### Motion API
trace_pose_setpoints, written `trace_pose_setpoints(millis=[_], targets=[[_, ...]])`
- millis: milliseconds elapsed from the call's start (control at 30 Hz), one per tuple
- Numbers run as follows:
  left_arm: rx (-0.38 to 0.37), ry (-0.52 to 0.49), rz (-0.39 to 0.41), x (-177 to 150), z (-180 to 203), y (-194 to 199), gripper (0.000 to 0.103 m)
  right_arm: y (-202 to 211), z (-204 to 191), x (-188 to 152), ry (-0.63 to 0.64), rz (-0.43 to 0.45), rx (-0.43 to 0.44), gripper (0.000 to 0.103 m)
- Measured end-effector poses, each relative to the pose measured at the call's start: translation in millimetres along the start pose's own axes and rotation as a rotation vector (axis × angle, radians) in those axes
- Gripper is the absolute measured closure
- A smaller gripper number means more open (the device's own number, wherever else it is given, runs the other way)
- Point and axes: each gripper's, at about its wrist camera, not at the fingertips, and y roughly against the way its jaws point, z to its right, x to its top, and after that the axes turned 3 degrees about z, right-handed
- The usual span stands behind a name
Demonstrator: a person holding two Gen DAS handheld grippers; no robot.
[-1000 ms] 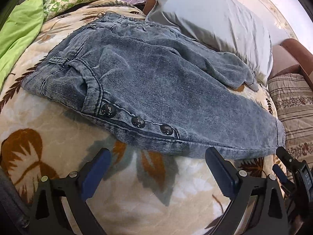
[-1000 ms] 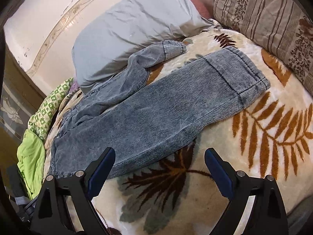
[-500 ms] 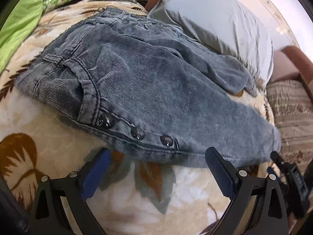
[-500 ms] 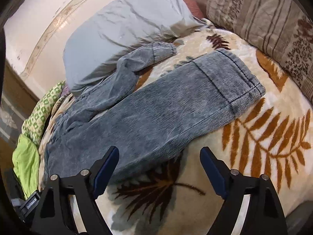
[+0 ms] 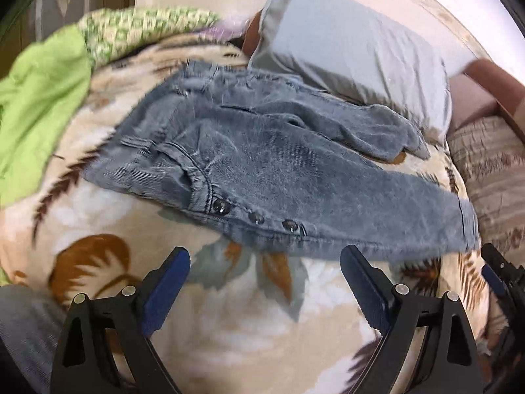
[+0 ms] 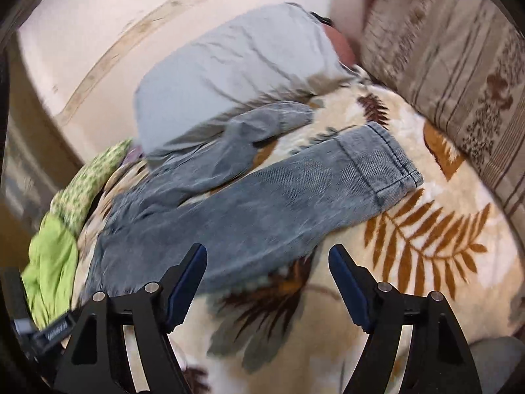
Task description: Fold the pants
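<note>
We see the pants (image 5: 279, 170) lying flat on the leaf-print blanket (image 5: 249, 325) of a bed, waistband toward the green cloth (image 5: 39, 98) and legs running toward the striped cushion (image 6: 459, 75). One leg stretches straight, its hem (image 6: 393, 164) resting on the blanket; the other bends away with its end just beside the grey pillow (image 5: 354, 49). Three dark buttons (image 5: 256, 218) sit along the near seam below a pocket.

Our left hand-held gripper (image 5: 265, 279) hangs over bare blanket just short of the buttoned edge, jaws wide apart and nothing between them. Our right hand-held gripper (image 6: 267, 269) hovers by the near edge of the straight leg; its jaws have just been closing a little, yet they stand well apart and grip nothing, with denim edge and blanket showing in the gap. Both views are blurred. The tip of the right tool shows at the right edge of the left view.
</note>
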Motion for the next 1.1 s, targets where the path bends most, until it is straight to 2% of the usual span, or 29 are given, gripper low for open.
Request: trace_pose_setpoints(millis=[233,333,467,567,700,767,833,1000,1100], targets=[[0.003,-0.046,0.045,-26.8,14.2,45.6,0.010,29.2,-21.0,-14.8,0.041,-0.023,0.051,0.018],[-0.004,-0.069,0.059,-27.3,16.0,62.1,0.010,39.4,-25.1,-11.9,0.038,-0.007,0.069,0.013],[-0.020,-0.072,0.051,-21.7,16.0,65.3,0.010,41.2,-23.0,-5.8,0.031,-0.008,0.074,0.012],[-0.049,-0.042,0.009,-6.7,11.2,51.5,0.010,33.0,-9.7,8.0,-0.009,-0.015,0.080,0.012],[-0.086,0.018,-0.087,21.1,3.0,14.1,0.010,12.8,8.1,32.1,-0.032,-0.033,0.023,0.012],[-0.082,0.037,-0.134,29.6,-2.0,-9.4,0.010,-7.9,22.0,40.5,-0.059,-0.075,-0.005,0.012],[-0.074,0.055,-0.167,33.1,-5.2,-28.0,0.010,-32.5,39.0,40.0,-0.109,-0.128,-0.015,0.014],[-0.075,0.110,-0.202,34.9,-13.3,-61.0,0.010,-71.0,75.2,25.7,-0.227,-0.192,-0.072,0.028],[-0.065,0.160,-0.239,44.3,-23.4,-83.9,0.010,-84.1,91.3,31.4,-0.294,-0.196,-0.083,0.031]])
